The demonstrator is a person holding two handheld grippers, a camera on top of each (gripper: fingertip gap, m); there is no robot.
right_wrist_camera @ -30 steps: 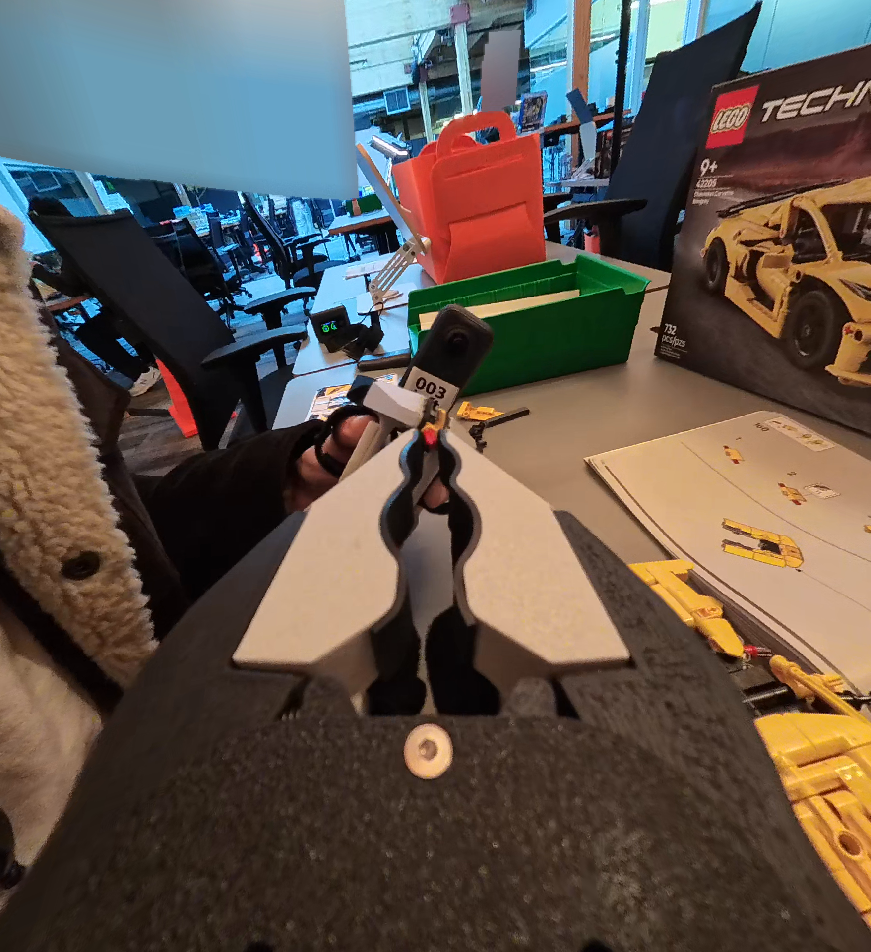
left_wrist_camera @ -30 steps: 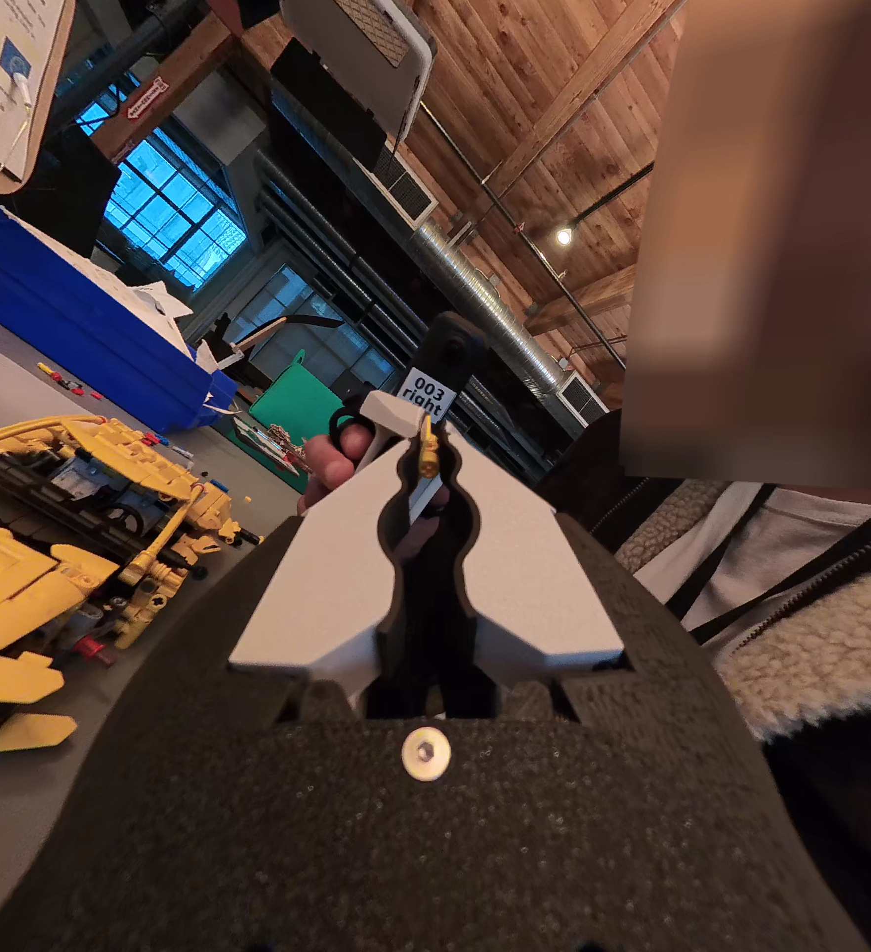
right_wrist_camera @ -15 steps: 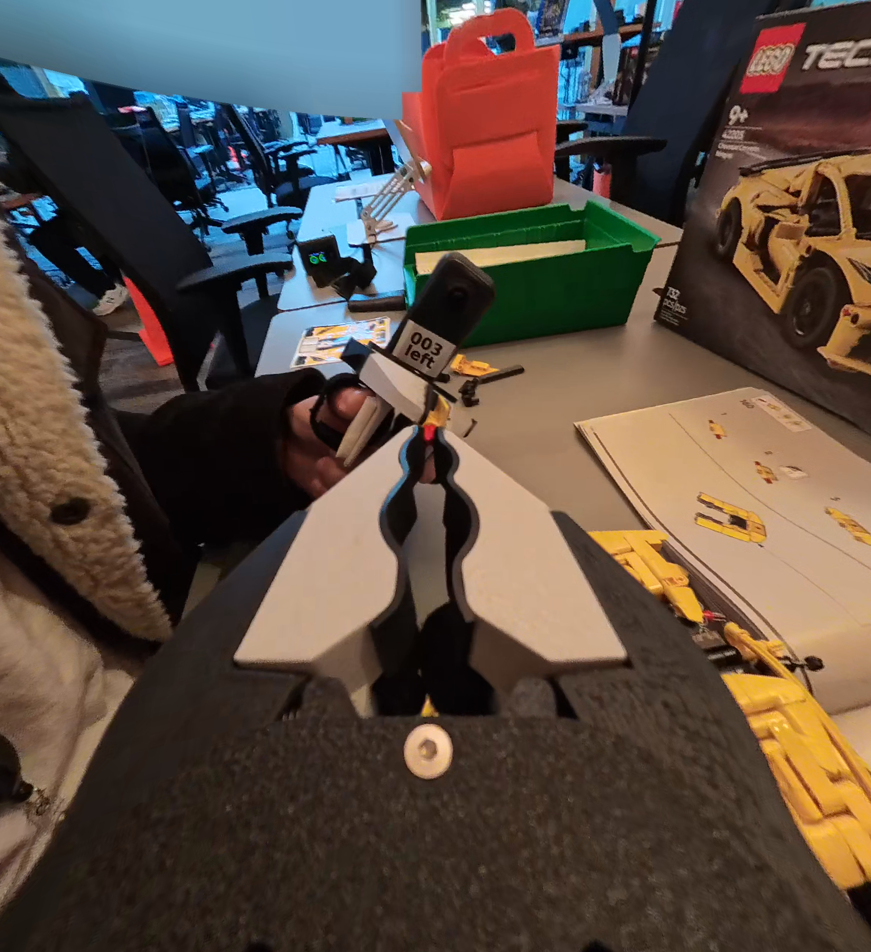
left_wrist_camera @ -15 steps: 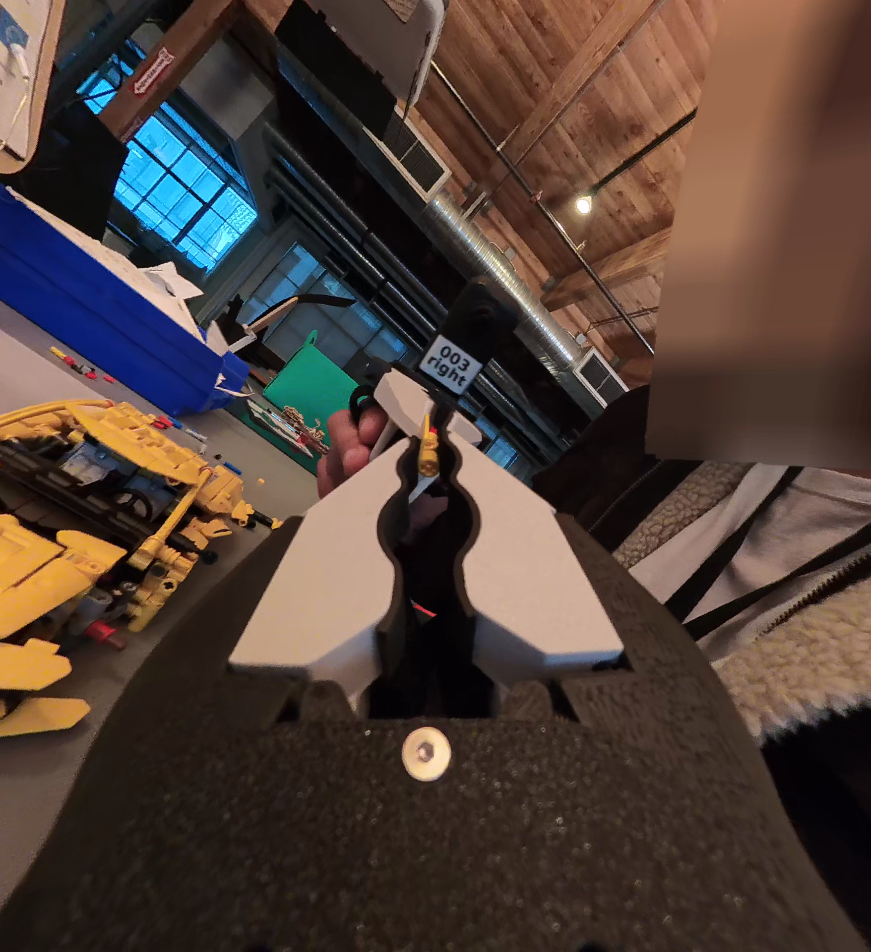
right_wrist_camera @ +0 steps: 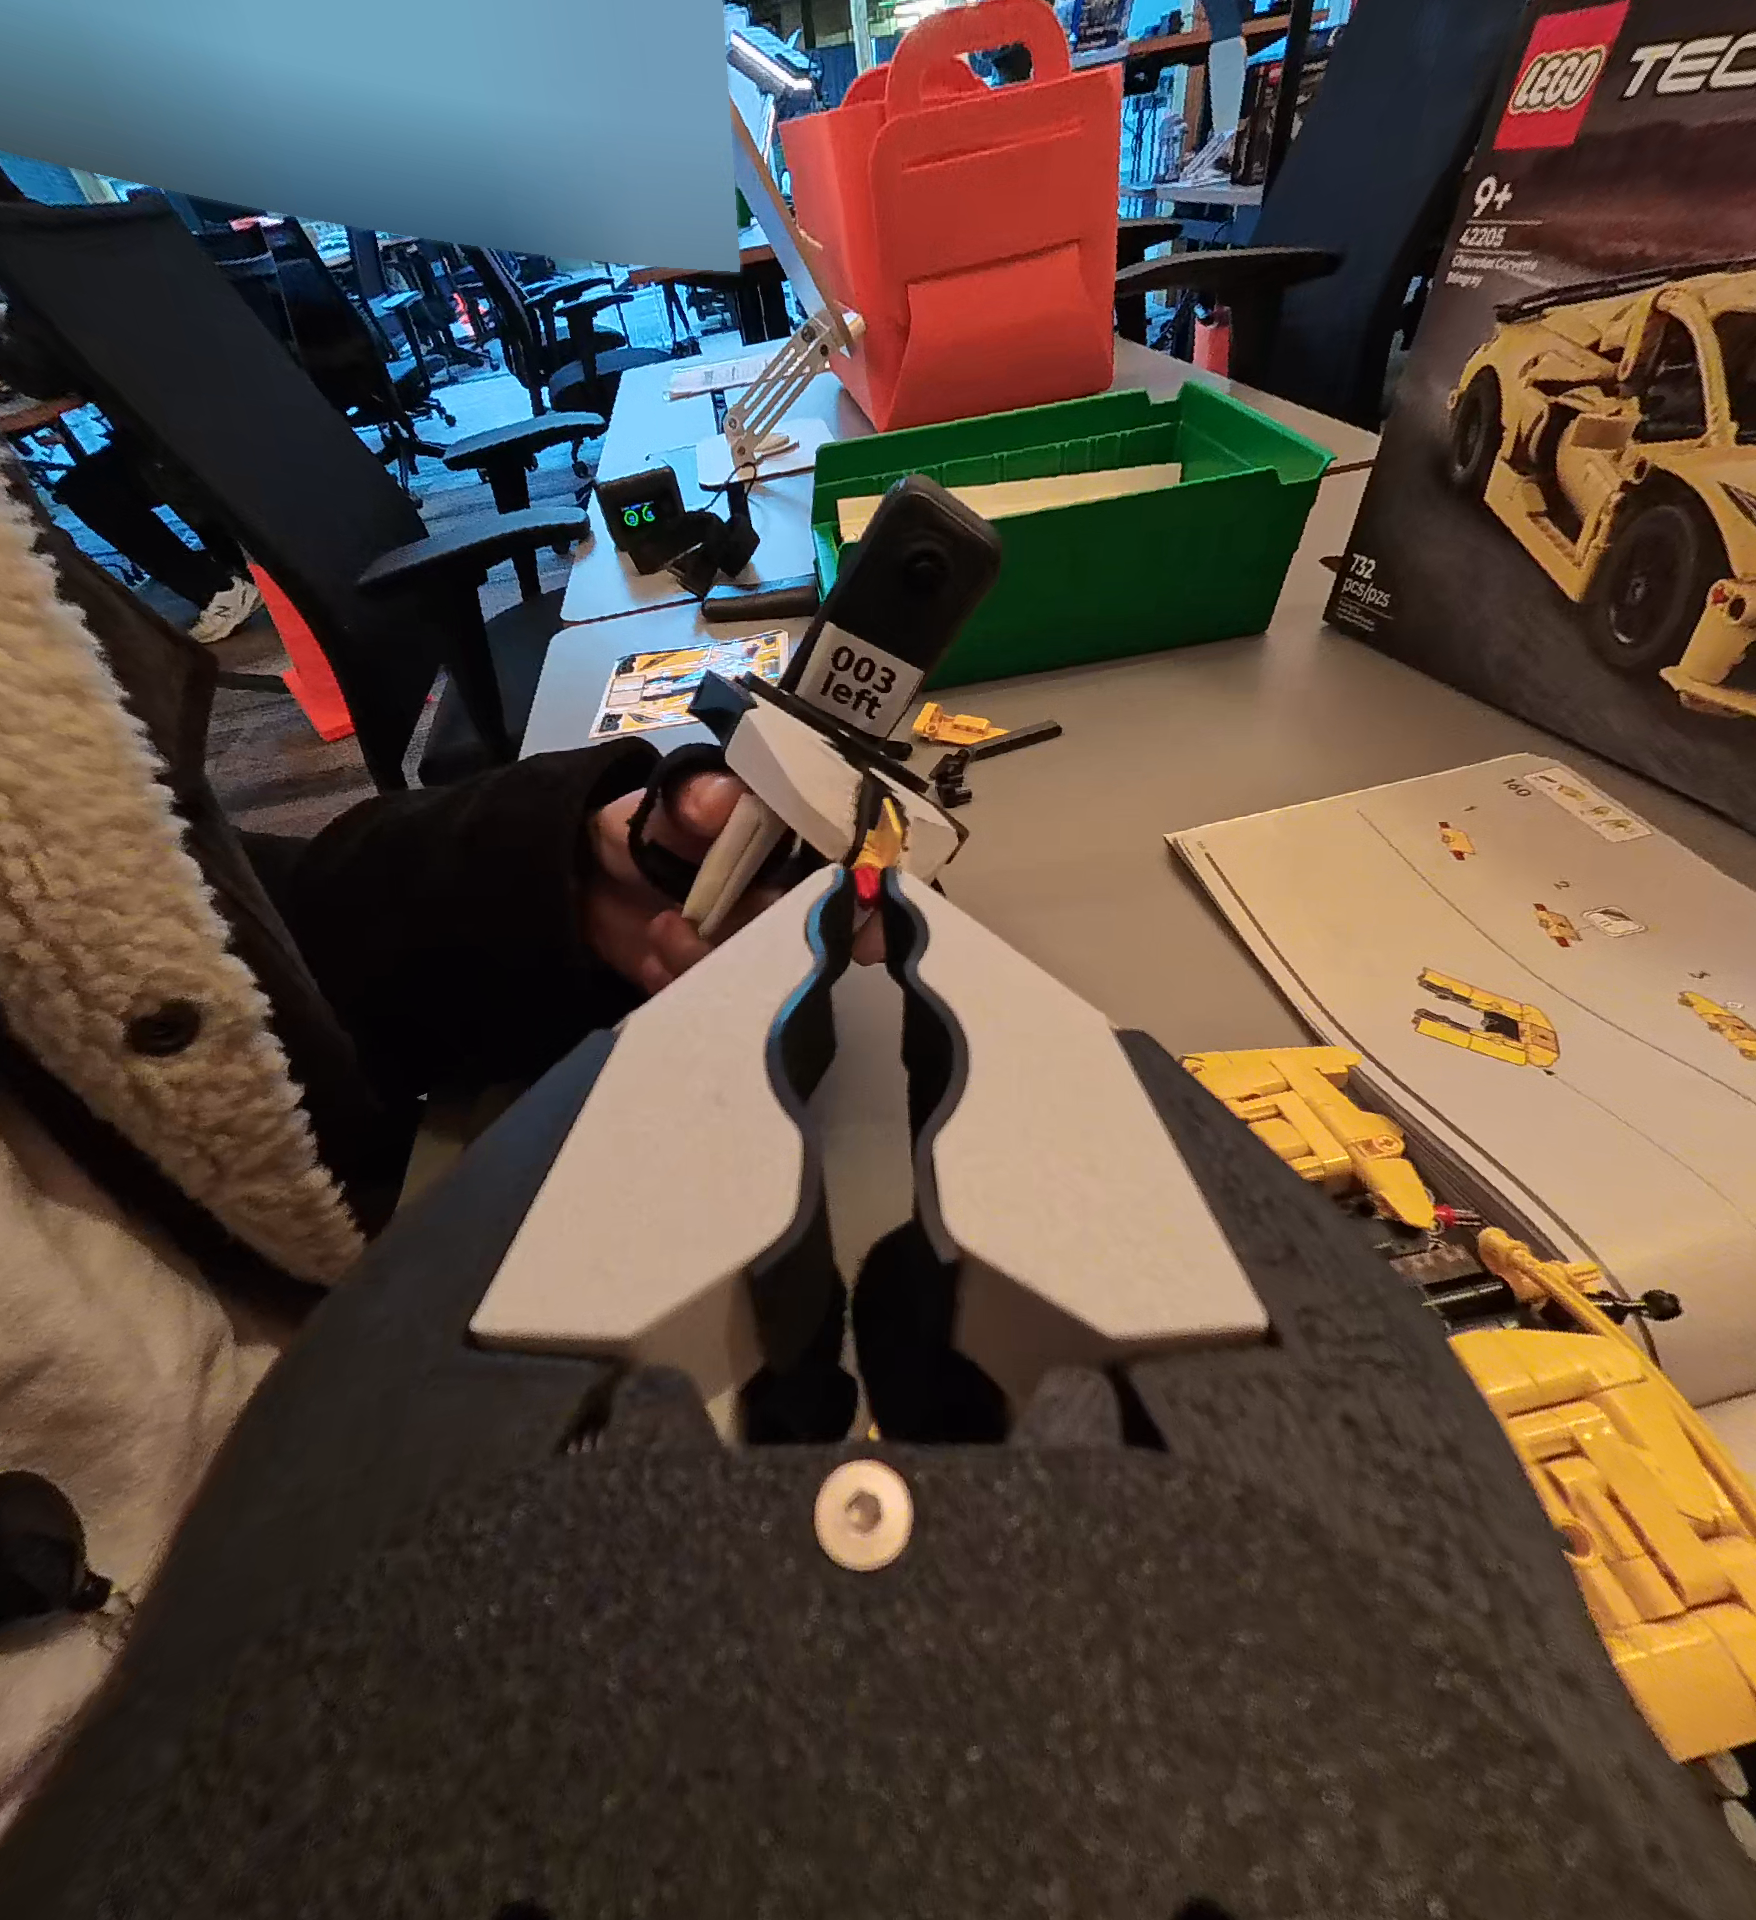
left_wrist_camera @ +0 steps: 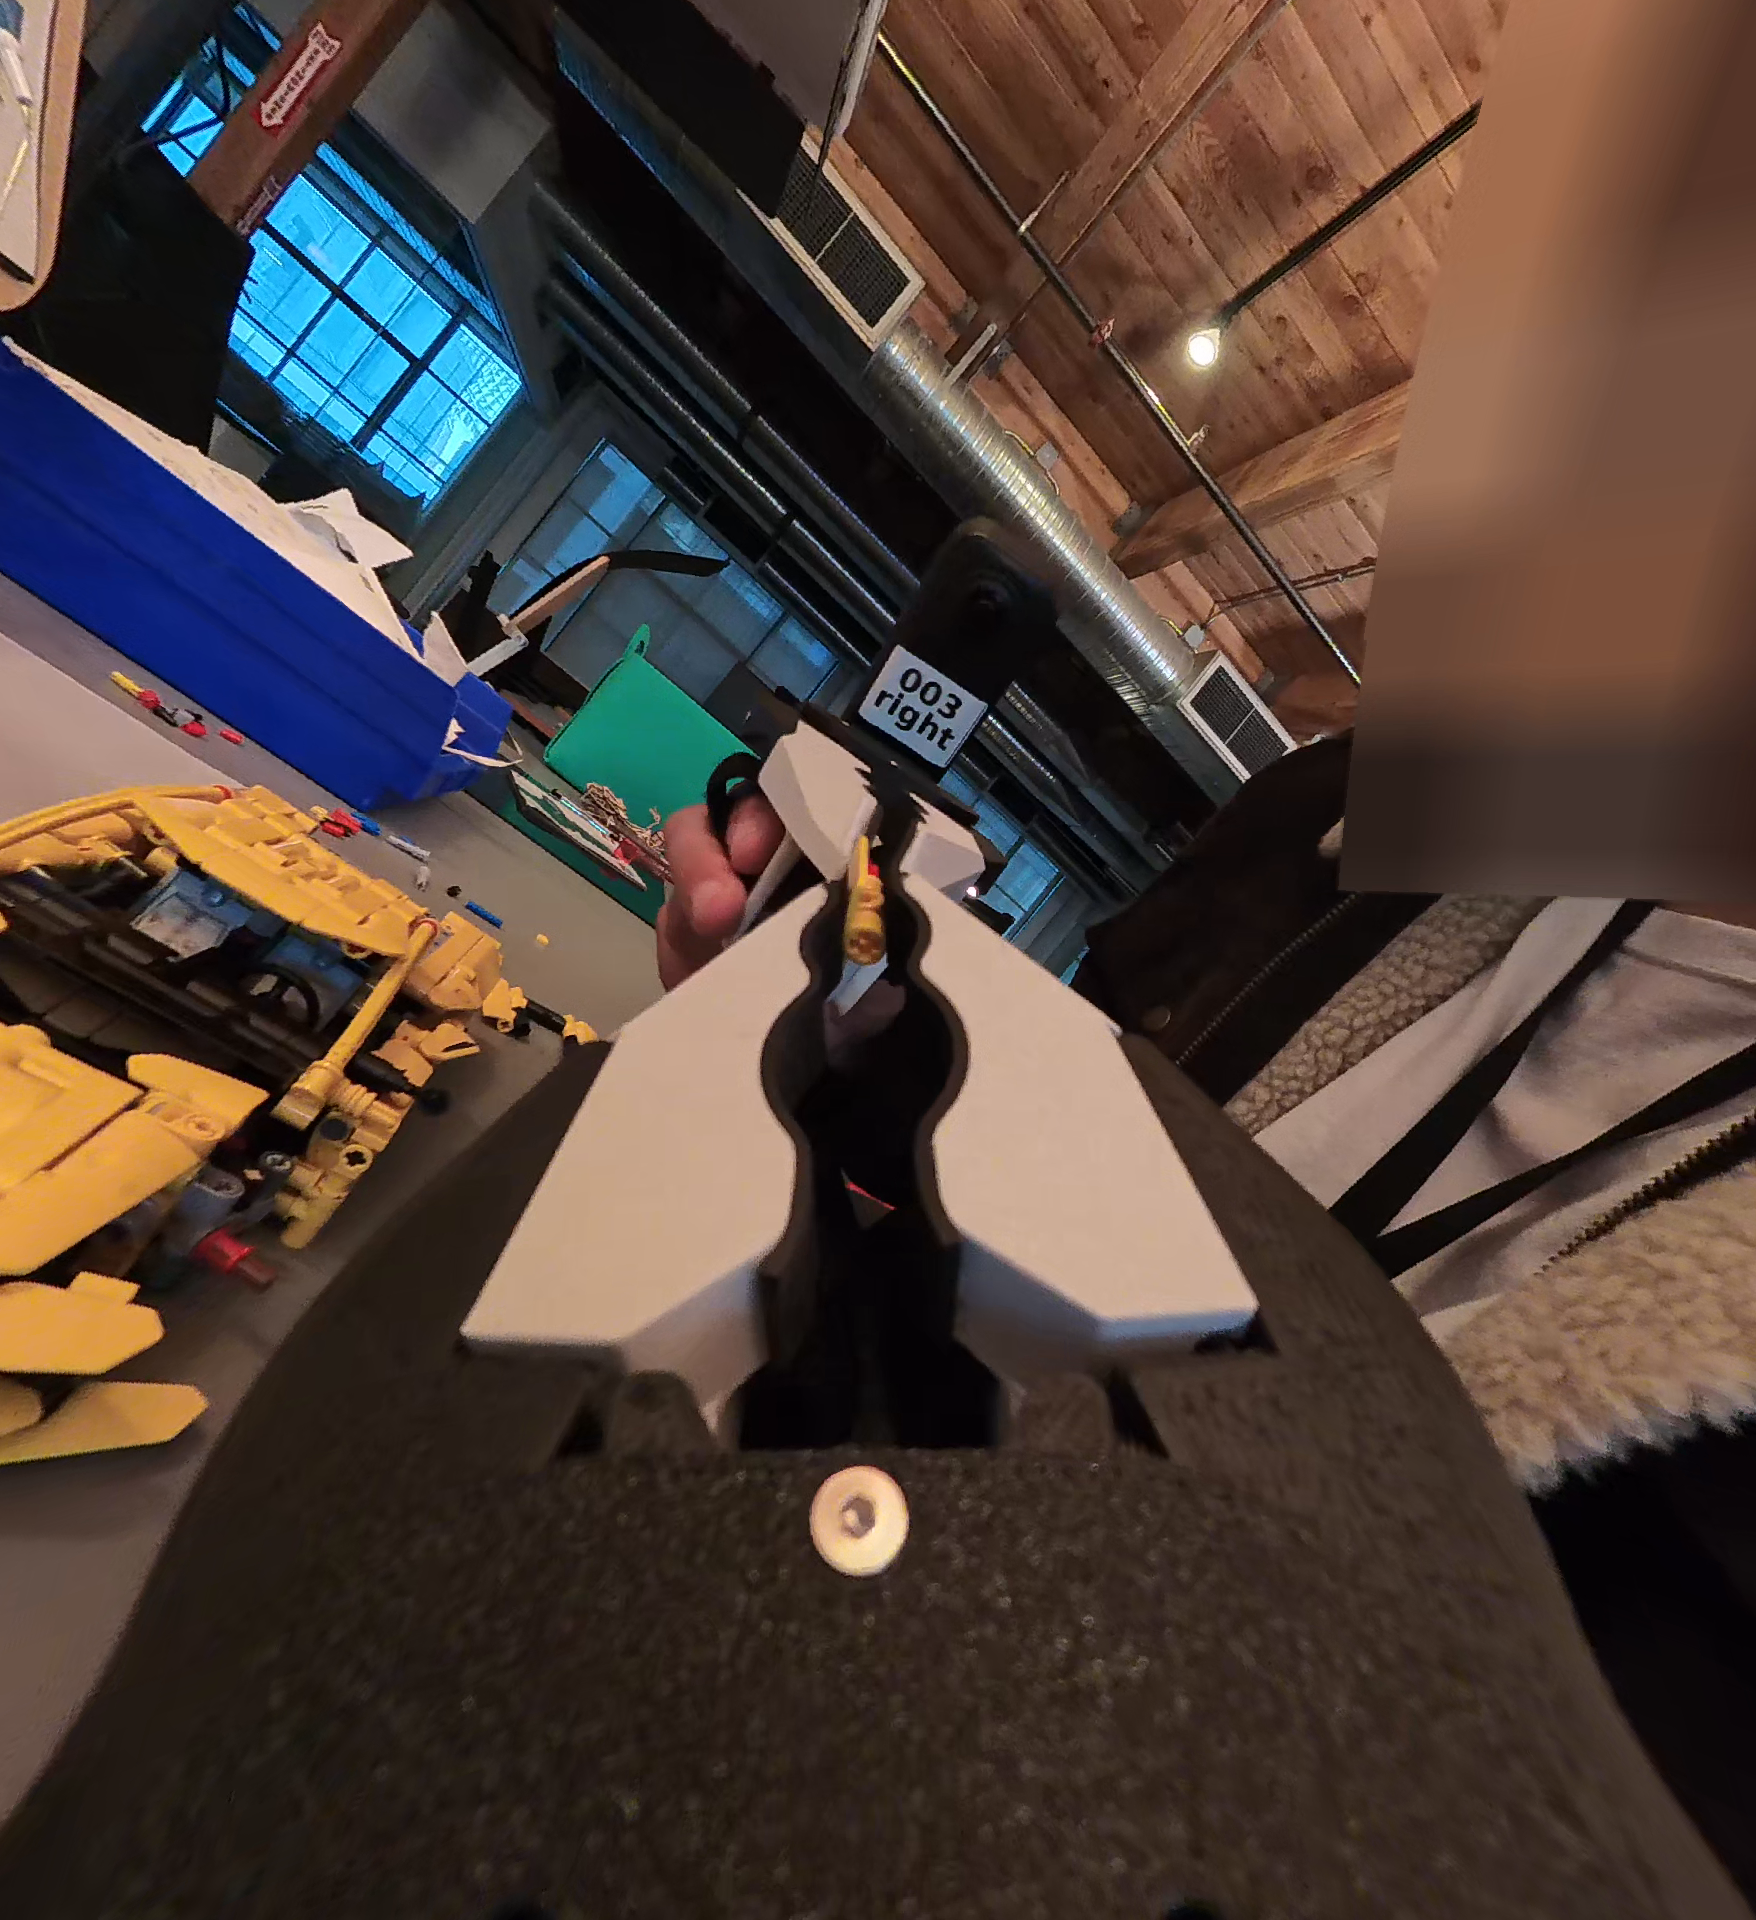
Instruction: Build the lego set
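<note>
Basically a tiny yellow piece (left_wrist_camera: 861, 914) is pinched at the very tip of the left gripper (left_wrist_camera: 863, 914), held up in the air between the two tools, tip to tip with the right gripper (right_wrist_camera: 866, 888), whose jaws are clenched on a small red pin (right_wrist_camera: 866, 885) that meets the yellow bit. Judged: both parts are featherweight, rigid, smooth plastic, easy to twist or squirt out of a tip pinch; best held on flat sides, leaving the mating hole and pin end free. Whether pin is seated in the piece: cannot tell, joint is too small and half hidden by the finger pads. Exact shape of the yellow piece is also unclear. Outward: the half-built yellow car (left_wrist_camera: 126, 1039) sits on the grey table (right_wrist_camera: 1113, 831), cut off at frame edge in both views, with the open instruction booklet (right_wrist_camera: 1539, 997), set box (right_wrist_camera: 1632, 395) and a green bin (right_wrist_camera: 1082, 561) beyond. Loose bits (right_wrist_camera: 967, 727) near bin, unclear.
</note>
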